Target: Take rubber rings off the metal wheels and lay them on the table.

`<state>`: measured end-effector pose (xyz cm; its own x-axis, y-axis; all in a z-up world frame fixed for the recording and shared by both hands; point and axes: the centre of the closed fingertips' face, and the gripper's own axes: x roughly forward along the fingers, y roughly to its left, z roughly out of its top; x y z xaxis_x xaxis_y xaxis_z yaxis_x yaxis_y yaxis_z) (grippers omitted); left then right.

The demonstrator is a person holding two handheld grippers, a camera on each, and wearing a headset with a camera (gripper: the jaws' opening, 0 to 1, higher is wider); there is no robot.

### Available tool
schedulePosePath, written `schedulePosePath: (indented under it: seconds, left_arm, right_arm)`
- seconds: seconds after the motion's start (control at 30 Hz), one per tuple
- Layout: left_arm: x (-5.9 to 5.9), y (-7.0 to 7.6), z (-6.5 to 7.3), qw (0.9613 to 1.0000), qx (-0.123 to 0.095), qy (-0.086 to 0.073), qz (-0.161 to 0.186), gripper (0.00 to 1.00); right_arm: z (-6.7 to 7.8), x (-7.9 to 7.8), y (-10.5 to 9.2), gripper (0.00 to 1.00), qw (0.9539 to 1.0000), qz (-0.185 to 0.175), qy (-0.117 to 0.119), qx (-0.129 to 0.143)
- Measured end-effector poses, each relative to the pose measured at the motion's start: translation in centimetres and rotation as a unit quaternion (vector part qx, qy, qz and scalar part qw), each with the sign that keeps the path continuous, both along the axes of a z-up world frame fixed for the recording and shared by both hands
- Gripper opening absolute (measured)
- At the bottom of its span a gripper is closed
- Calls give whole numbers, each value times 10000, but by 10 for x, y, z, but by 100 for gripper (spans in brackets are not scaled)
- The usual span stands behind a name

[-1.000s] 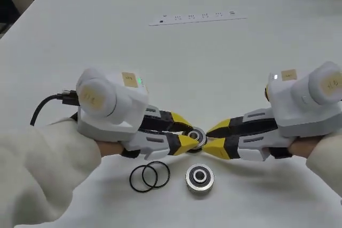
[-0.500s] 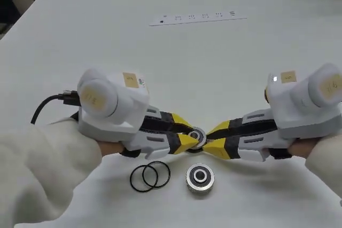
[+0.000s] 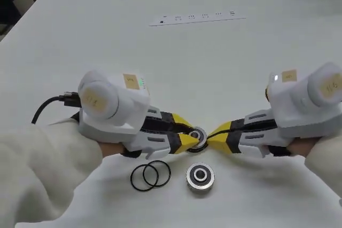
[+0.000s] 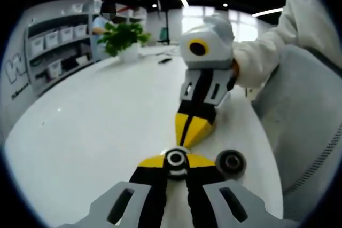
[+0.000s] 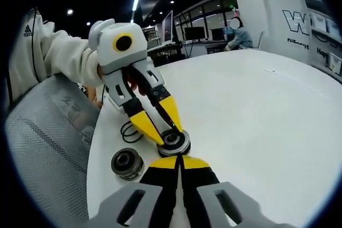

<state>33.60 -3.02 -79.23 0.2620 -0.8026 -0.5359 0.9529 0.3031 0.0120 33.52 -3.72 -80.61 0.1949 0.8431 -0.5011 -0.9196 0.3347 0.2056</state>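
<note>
Left gripper [image 3: 188, 133] is clamped on a metal wheel [image 3: 197, 135], low at the near middle of the worktop [image 3: 240, 68]. Whether the wheel rests on the surface or hangs just over it, I can't tell. The right gripper [image 3: 216, 133] meets it from the right, jaws pressed together, tip touching the wheel's rim. I can't make out whether a bit of rubber is nipped there. The rim looks dark in the right gripper view, so I'd judge this ring is not yet off.

The step in hand is the peel. The left grip wants to stay firm and off the rim, leaving the rubber free all round. The right tip should catch the ring's edge, lift it over the lip, then roll it off to the right rather than yank, since rubber stretches and can snap back.

Two rubber rings [image 3: 150, 175] lie overlapped at near left, with a second wheel [image 3: 200, 177] just right of them. Both sit close under the grippers and near the worktop's near edge, so a low swing could knock them off. The far side is open up to the socket strip [image 3: 197, 18], well apart. A cable [image 3: 48, 108] trails left behind the left gripper.
</note>
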Motion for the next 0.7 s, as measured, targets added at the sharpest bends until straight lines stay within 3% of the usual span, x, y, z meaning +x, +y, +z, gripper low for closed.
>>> schedulePosePath:
  seconds: [0.07, 0.13, 0.37, 0.47, 0.53, 0.7]
  left_arm:
    - [0, 0, 0, 10000, 3, -5, -1, 13]
    - [0, 0, 0, 10000, 6, -23, -20, 13]
    - [0, 1, 0, 10000, 18, -57, -34, 13]
    - [-1, 1, 0, 10000, 6, -58, -23, 13]
    - [-1, 1, 0, 10000, 4, -55, -22, 13]
    - [-1, 1, 0, 10000, 9, -62, -22, 13]
  right_arm:
    - [0, 0, -1, 0, 9998, -91, 152, 84]
    - [2, 0, -1, 0, 9982, -276, 449, 288]
    - [3, 0, -2, 0, 9945, -477, 786, 500]
    - [5, 0, -2, 0, 9913, -593, 977, 646]
    - [12, 2, -1, 0, 9853, -762, 1206, 937]
    - [13, 0, 1, 0, 9867, -719, 1160, 886]
